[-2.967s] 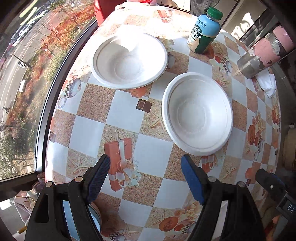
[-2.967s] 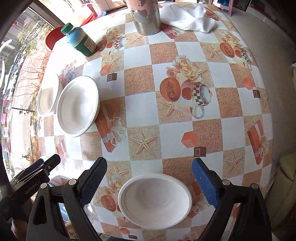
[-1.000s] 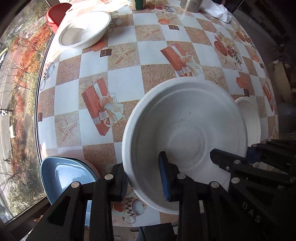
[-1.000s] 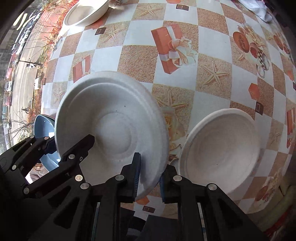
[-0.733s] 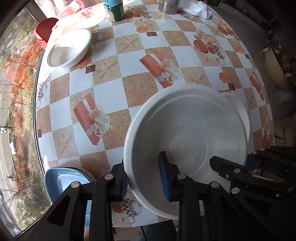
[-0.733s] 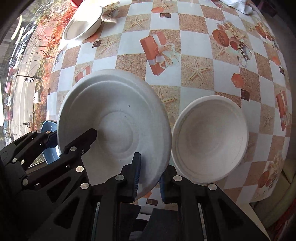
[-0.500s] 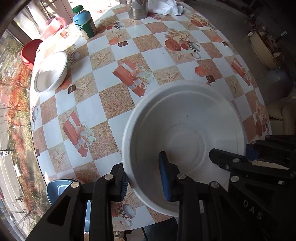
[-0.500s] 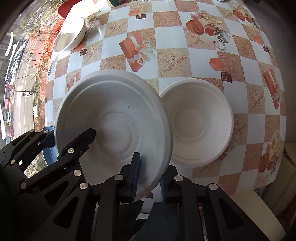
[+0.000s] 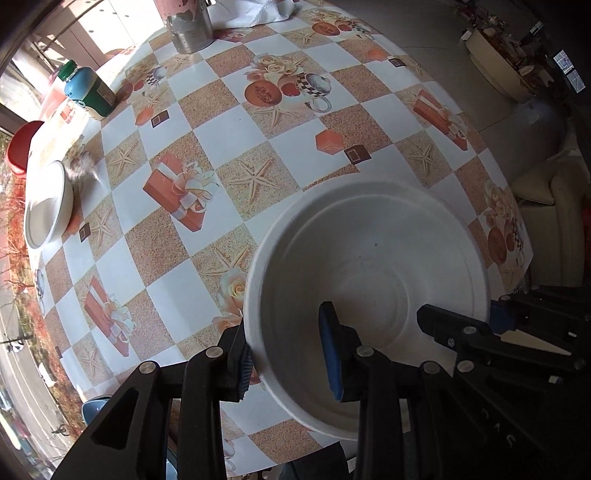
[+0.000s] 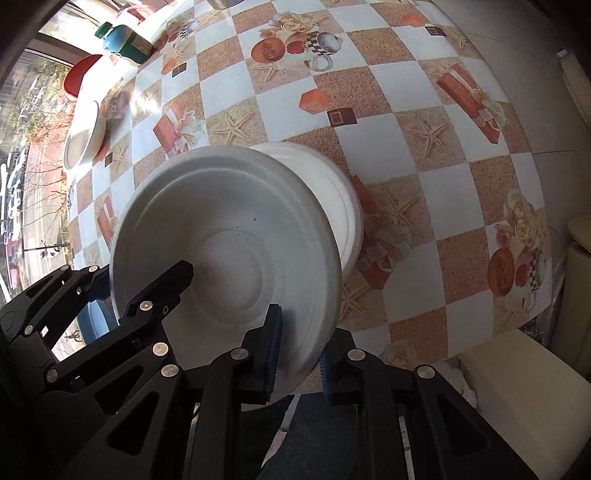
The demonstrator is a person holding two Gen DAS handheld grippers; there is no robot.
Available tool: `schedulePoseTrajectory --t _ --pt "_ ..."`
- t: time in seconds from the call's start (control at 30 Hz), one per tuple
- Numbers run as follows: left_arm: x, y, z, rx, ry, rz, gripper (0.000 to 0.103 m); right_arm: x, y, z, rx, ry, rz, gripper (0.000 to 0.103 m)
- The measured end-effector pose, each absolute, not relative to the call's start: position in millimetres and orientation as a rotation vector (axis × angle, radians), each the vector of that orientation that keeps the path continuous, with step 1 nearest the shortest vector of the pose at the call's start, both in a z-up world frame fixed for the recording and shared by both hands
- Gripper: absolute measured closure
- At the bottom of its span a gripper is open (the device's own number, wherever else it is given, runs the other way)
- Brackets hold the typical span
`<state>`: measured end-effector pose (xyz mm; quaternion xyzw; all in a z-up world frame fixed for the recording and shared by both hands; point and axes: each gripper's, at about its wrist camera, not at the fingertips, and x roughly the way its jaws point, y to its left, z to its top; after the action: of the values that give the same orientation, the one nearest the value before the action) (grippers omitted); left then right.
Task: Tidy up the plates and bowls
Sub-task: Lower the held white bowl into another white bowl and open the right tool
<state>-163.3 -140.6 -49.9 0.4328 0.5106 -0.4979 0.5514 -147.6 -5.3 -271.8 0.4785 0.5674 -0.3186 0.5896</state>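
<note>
A white paper bowl (image 9: pixel 369 258) hangs over the checked tablecloth (image 9: pixel 229 133), held by both grippers. My left gripper (image 9: pixel 284 332) has the bowl's near rim between its blue pads, which still touch it while the jaws are opening. My right gripper (image 10: pixel 299 347) is shut on the opposite rim. In the right wrist view the held bowl (image 10: pixel 229 236) covers most of a second white bowl (image 10: pixel 343 206) standing on the table. My left gripper (image 10: pixel 142 271) shows there at lower left. A third white bowl (image 9: pixel 44 210) sits at the far left edge.
A green-capped bottle (image 9: pixel 88 92), a pink metal tin (image 9: pixel 188 26) and a white cloth (image 9: pixel 258 11) stand at the far side. A red tub (image 9: pixel 20 147) is beyond the table's left edge. A blue plate (image 10: pixel 96 317) shows below the near edge. Cream furniture (image 10: pixel 517 387) is on the right.
Both grippers carried the white bowl sideways across the table and rolled. It was beside the second bowl a second ago and now overlaps it from above.
</note>
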Motion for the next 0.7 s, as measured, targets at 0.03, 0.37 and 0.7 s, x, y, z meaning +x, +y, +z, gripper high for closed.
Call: schedulePoseTrajectory --t 0.03,0.37,0.7 --pt "-162.2 -144.1 -51.1 1.02 1.206 -1.166 0.065 -151.0 -8.5 -272.1 1.119 1.316 -0.748 0.082" --pt "-111.7 -106.1 -56.7 1.0 1.27 -1.016 0.024 -176.0 -34.6 -285.8 1.098 1.321 -0.866 0.003" --pt "-68.4 -52.1 -54.2 0.817 1.409 -0.93 0.024 -187.0 -19.9 -292.2 1.223 1.328 -0.912 0.003"
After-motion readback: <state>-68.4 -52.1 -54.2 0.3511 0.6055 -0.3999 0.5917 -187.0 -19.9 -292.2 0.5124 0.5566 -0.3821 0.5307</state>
